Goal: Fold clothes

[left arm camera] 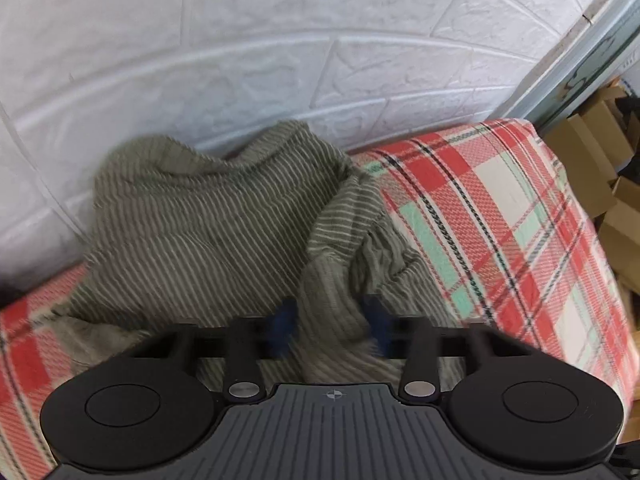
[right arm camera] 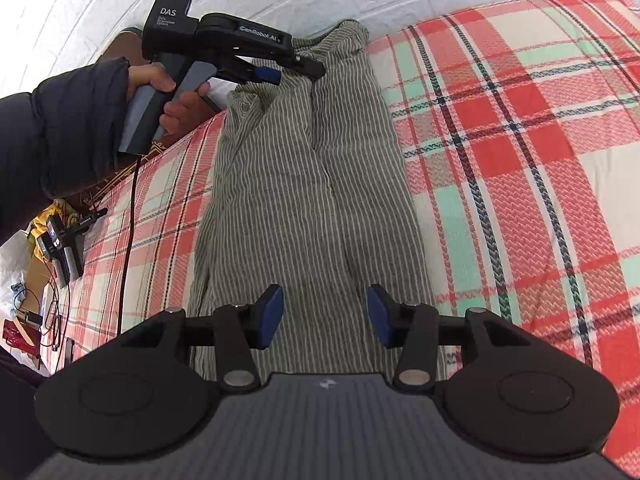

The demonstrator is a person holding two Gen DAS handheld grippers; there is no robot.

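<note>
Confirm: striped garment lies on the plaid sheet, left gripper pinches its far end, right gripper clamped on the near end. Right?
Not quite. The right gripper is open: in the right wrist view its blue pads stand apart over the striped garment, gripping nothing. The rest holds: the garment lies on the plaid sheet, and the left gripper pinches its far end.

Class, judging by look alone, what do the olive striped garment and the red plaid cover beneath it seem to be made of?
Olive striped garment: probably thin woven cotton or linen, matte; it wrinkles and drapes softly. Red plaid cover: seemingly thicker woven cloth, matte; zigzag weave texture shows.
</note>
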